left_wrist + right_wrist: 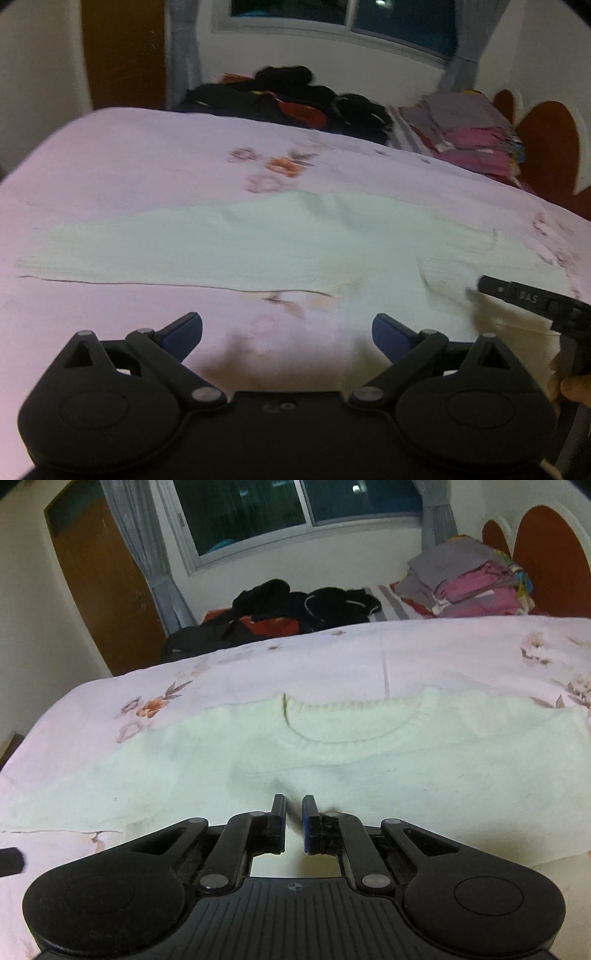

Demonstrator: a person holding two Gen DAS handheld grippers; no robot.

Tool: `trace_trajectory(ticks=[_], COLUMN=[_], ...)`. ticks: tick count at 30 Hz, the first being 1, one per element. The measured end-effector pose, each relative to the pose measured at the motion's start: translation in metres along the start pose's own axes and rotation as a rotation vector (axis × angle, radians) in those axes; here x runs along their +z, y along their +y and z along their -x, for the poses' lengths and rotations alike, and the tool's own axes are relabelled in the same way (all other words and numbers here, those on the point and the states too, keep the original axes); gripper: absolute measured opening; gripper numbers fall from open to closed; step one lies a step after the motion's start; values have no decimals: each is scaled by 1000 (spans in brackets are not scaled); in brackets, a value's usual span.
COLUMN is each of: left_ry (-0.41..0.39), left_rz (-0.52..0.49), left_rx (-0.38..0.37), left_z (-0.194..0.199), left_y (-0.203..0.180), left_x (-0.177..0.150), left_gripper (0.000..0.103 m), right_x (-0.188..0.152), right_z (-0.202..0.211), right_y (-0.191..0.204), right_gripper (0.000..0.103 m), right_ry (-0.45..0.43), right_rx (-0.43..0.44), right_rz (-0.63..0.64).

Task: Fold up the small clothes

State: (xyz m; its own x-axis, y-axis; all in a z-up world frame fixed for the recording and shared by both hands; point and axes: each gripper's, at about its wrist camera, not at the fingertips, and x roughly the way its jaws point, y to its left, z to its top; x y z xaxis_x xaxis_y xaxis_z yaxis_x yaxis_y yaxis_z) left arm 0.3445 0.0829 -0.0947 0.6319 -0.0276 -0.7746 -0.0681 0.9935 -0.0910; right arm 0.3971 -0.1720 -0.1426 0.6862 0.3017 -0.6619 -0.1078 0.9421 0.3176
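Pale sweater [332, 746] spread crosswise just ahead of right gripper [294, 814], nearly closed (fabric pinch unclear), neckline beyond fingertips; left gripper [287, 332] wide open, empty, short of hem.

Left gripper [287, 332] fingers spread wide; right gripper [294, 814] fingers nearly together.

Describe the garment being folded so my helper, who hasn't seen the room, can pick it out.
On the bed with the pink floral sheet, nearest the camera, lies a pale mint-white knit top spread flat, with a ribbed round neckline. Unlike the dark heap of clothes and the folded stack behind, it lies alone and unfolded.
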Motion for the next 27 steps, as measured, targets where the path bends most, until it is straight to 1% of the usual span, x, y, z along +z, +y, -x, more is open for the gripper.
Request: trace_trajectory(ticks=[1, 2, 3, 5, 6, 9, 11, 13, 15, 16, 18, 19, 20, 21, 22, 23, 24, 25, 27], left_ry=[10, 22, 41, 88, 109, 135, 147, 170, 183, 167, 144, 134, 121, 111, 108, 106, 102, 90, 63], left_rz=[-4, -7, -10, -11, -8, 1, 6, 18, 30, 30, 29, 33, 39, 45, 47, 48, 53, 60, 70], left_rx=[-37, -62, -89, -142, -175, -213, -232, -248, -240, -230, -225, -227, -234, -242, -249, -257, -260, -263, -284], left_z=[-6, -11, -18, -35, -44, -66, -83, -100, -112, -116, -116, -116, -117, -118, -119, -120, -120, -118, -113], left_y=[-6, -11, -18, -34, -42, -61, -72, -81, -87, -89, -93, -95, -94, -95, -96, -97, -97, -97, -98], left_x=[1, 2, 3, 5, 6, 9, 12, 14, 14, 14, 12, 12, 12, 11, 11, 12, 12, 13, 18], left_gripper=[100, 101, 101, 101, 100, 90, 76, 70, 70, 70, 63, 54, 40, 34, 23, 15, 12, 6, 5], right_x=[2, 2, 6, 6, 4, -2, -10, -19, -28, -32, -39, -43, -45, -47, -48, -48, -49, -49, -48], right_z=[4, 9, 17, 35, 44, 63, 74, 81, 87, 90, 96, 96, 96, 96, 95, 93, 92, 89, 84], right_y=[-2, -4, -10, -21, -27, -46, -64, -80, -95, -102, -115, -120, -124, -128, -131, -133, -135, -135, -136], right_gripper=[7, 11, 18, 72, 75, 75, 75, 75, 75, 75, 75, 75, 75, 75, 74, 74, 74, 74, 74], right_ry=[-7, -17, -28, -75, -99, -108, -102, -92, -85, -79, -66, -58, -50, -44, -39, -33, -29, -25, -17], right_rx=[-4, -11, -23, -57, -77, -159, -195, -226, -263, -279, -303, -312, -322, -332, -340, -343, -343, -345, -350], right_rz=[4, 9, 7, -3, 7, 40, 23, 1, -21, -31, -49, -56, -61, -65, -69, -73, -78, -79, -77])
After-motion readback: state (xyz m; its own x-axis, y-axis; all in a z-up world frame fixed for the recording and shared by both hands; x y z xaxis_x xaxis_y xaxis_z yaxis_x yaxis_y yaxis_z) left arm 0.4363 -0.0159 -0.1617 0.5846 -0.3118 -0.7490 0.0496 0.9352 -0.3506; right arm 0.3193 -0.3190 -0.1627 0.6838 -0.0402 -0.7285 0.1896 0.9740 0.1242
